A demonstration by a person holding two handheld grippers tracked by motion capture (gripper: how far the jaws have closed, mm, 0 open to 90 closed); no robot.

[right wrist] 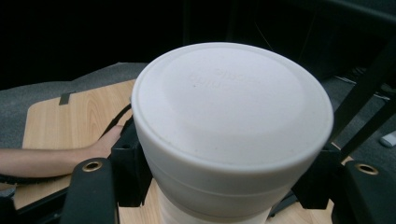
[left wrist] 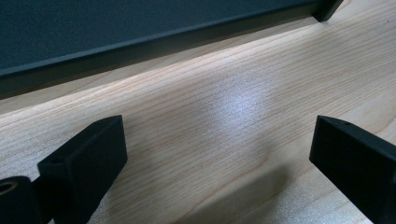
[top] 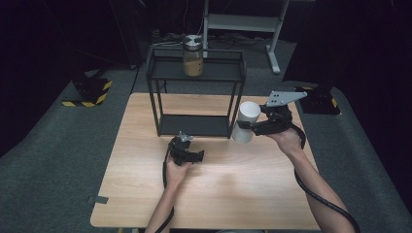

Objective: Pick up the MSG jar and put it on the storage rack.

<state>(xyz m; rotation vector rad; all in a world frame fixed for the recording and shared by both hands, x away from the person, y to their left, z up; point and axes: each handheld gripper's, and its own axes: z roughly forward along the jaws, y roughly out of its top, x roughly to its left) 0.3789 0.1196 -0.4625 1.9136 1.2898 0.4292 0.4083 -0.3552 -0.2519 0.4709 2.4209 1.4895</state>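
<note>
A white lidded canister (top: 245,122) hangs tilted above the table beside the right post of the black two-tier shelf (top: 196,77), with my right gripper (top: 244,127) shut on its sides. In the right gripper view the canister's round white lid (right wrist: 232,105) looms large between the jaws. A glass jar (top: 193,55) with a metal lid and yellowish contents stands on the shelf's top tier. My left gripper (top: 199,156) rests low on the wooden table (top: 145,194) in front of the shelf, open with only bare wood (left wrist: 219,135) between its jaws.
The shelf's lower tier (top: 194,125) is bare; its front edge (left wrist: 140,42) runs across the top of the left gripper view. Grey floor surrounds the table, with a white-framed stand (top: 243,22) behind and yellow-black striped bases (top: 90,92) at left.
</note>
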